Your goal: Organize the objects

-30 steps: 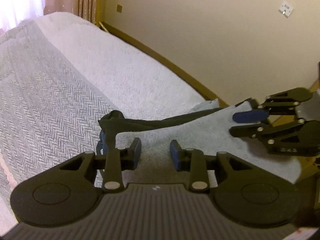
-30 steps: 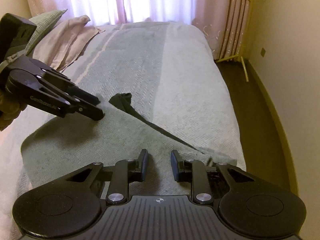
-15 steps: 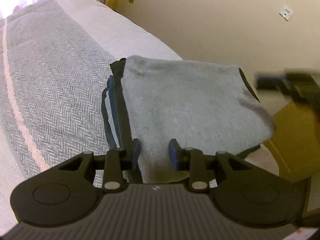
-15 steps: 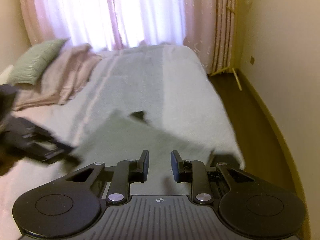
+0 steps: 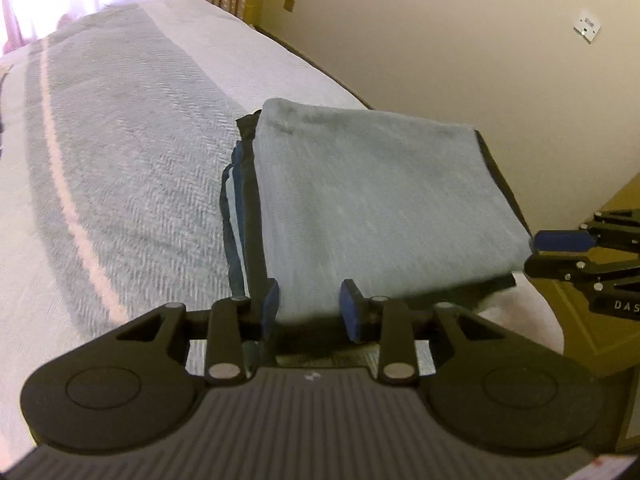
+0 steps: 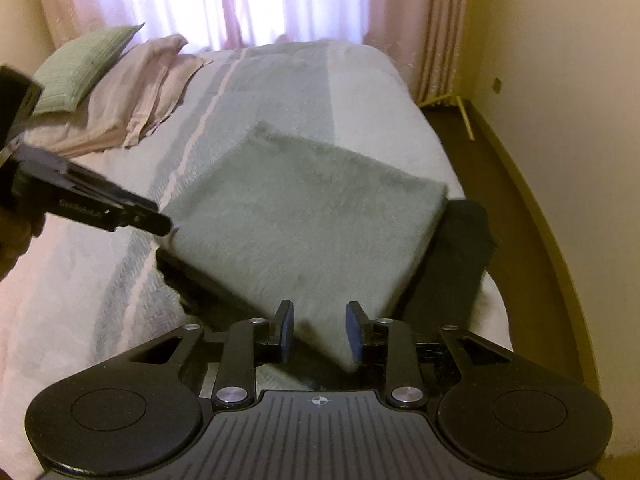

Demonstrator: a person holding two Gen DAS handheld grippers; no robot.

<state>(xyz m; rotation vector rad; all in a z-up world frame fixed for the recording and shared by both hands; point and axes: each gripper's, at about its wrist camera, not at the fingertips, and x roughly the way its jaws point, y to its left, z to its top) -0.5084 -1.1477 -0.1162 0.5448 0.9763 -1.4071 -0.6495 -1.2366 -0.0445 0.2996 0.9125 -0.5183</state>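
A folded grey towel (image 5: 380,208) (image 6: 304,220) lies on top of a dark cloth (image 6: 460,248) and a blue striped cloth (image 5: 234,216) at the foot corner of the bed (image 5: 120,160). My left gripper (image 5: 312,312) (image 6: 160,222) holds one near corner of the towel, whose edge runs between the fingers. My right gripper (image 6: 320,332) (image 5: 556,254) holds the other near corner, which passes down between its blue pads. Both grippers keep a narrow gap filled by the fabric.
A green pillow (image 6: 80,68) and a pink pillow (image 6: 132,92) lie at the head of the bed, under curtains. A dark floor strip (image 6: 500,200) runs between the bed and the cream wall. A yellow-brown piece of furniture (image 5: 600,320) stands beside the bed corner.
The towel was spread out flat a second ago; both grippers swung its edge over, and it now lies folded square on the stack. The right gripper has come down to the towel's corner.
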